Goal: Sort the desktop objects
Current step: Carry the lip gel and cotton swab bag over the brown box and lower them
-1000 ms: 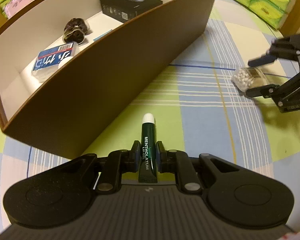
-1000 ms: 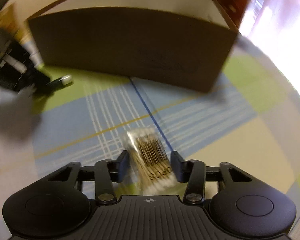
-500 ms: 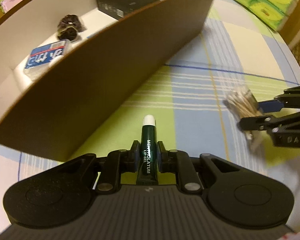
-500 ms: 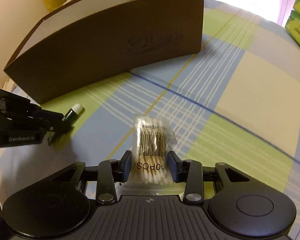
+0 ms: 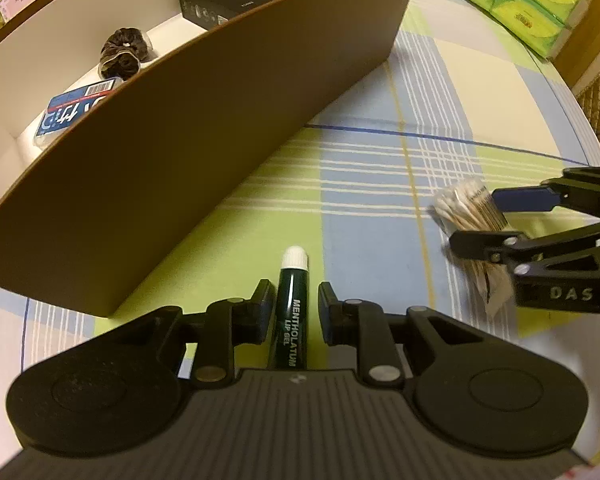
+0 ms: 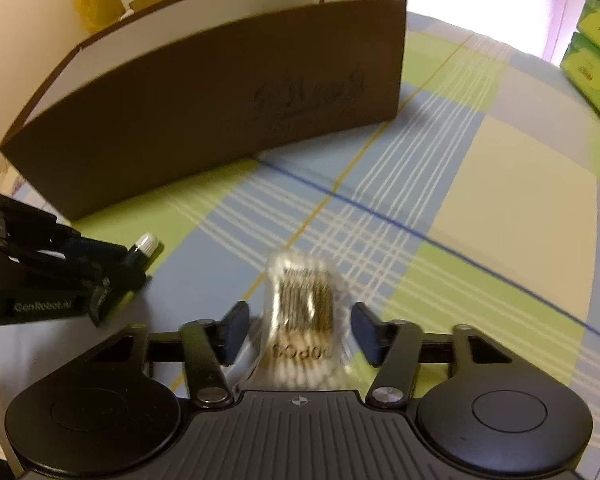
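Left gripper [image 5: 292, 304]: jaws just parted, lip gel [image 5: 291, 320] loose between them.
Right gripper [image 6: 300, 330]: also opened, swabs [image 6: 302, 312] released.
Box [image 5: 180, 160]: unreached, regrasp likely.

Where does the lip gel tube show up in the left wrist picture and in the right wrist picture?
Left wrist: the lip gel tube lies bottom centre, between the left tongs.
Right wrist: its white cap peeks out at the left edge, ahead of those tongs.
Shared landmark: the brown box, behind the tube in both.
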### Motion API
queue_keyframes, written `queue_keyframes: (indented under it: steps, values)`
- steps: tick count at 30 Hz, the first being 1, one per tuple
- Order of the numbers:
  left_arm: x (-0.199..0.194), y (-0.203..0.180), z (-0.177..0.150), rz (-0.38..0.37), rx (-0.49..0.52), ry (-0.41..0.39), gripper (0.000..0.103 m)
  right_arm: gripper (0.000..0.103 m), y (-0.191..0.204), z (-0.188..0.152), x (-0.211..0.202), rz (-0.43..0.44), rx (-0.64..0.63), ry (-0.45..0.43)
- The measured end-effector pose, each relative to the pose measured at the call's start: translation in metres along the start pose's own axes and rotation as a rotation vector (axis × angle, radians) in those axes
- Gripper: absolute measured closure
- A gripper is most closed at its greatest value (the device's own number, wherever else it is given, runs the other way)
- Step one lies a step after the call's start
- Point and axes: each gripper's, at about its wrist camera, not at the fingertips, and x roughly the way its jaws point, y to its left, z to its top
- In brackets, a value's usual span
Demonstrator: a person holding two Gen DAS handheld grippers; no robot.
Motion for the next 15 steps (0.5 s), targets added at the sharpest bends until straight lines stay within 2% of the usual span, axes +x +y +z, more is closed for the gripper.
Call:
queue_keyframes:
  steps: [2,5,15]
  values:
    - [-0.001,-0.002,-0.003,-0.004,0.016,-0.002,0.090,0.070,0.002,-0.002,-0.001,0.001,-0.005,-0.001]
    - [-0.004,-0.002,-0.009,-0.013,0.018,-0.002,0.090,0.075,0.001,-0.007,-0.004,0.011,0.016,0.003]
    - [-0.017,-0.002,-0.027,-0.011,0.004,-0.007,0.090,0.077,0.010,-0.024,-0.015,0.034,0.041,0.023]
